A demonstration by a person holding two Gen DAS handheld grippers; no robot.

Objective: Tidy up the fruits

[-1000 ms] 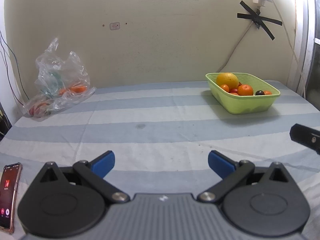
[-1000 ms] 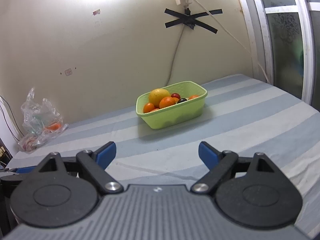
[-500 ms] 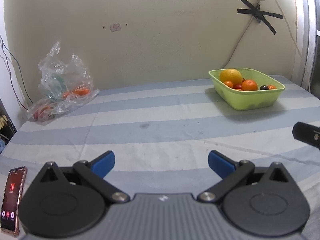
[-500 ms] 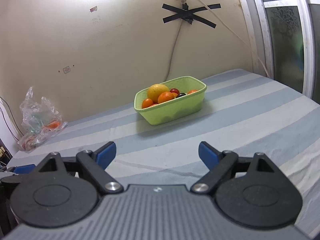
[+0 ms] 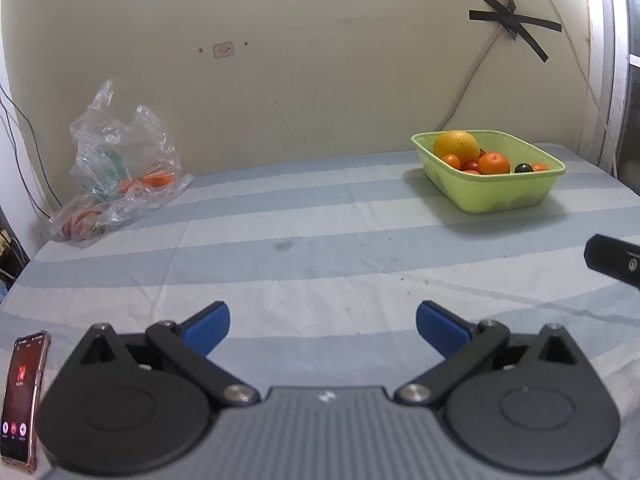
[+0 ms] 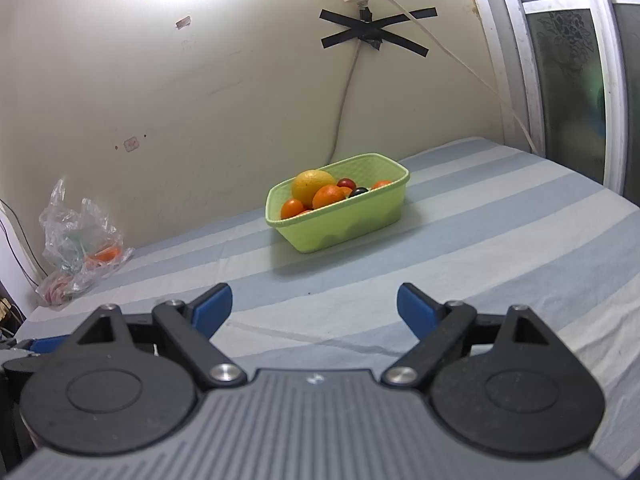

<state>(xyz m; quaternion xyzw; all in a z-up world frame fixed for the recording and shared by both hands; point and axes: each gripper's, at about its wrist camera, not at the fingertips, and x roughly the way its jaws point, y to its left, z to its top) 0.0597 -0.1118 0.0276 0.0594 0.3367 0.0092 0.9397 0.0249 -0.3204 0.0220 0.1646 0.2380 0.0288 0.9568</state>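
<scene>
Striped blue-and-white cloth covers the surface, which is backed by a cream wall with black tape crossed over a cable. Nothing is held: the left gripper and the right gripper are both seen with their blue pads spread wide and empty above bare cloth, well apart from any fruit. The task appears to be at an approach stage, with no fruit yet picked up. A green basket stands toward the far right of the cloth near the wall, and it is filled with a large yellow-orange citrus, several small oranges, a red fruit and a dark round one. A crumpled clear plastic bag lies at the far left against the wall, and orange and reddish fruit can be made out through it. The next move would probably call for one gripper to be carried forward to either the bag or the basket; which is intended cannot be told. The bag's loose film would likely need to be parted or pinned before a fruit could be gripped. A phone is lying at the near left edge.
</scene>
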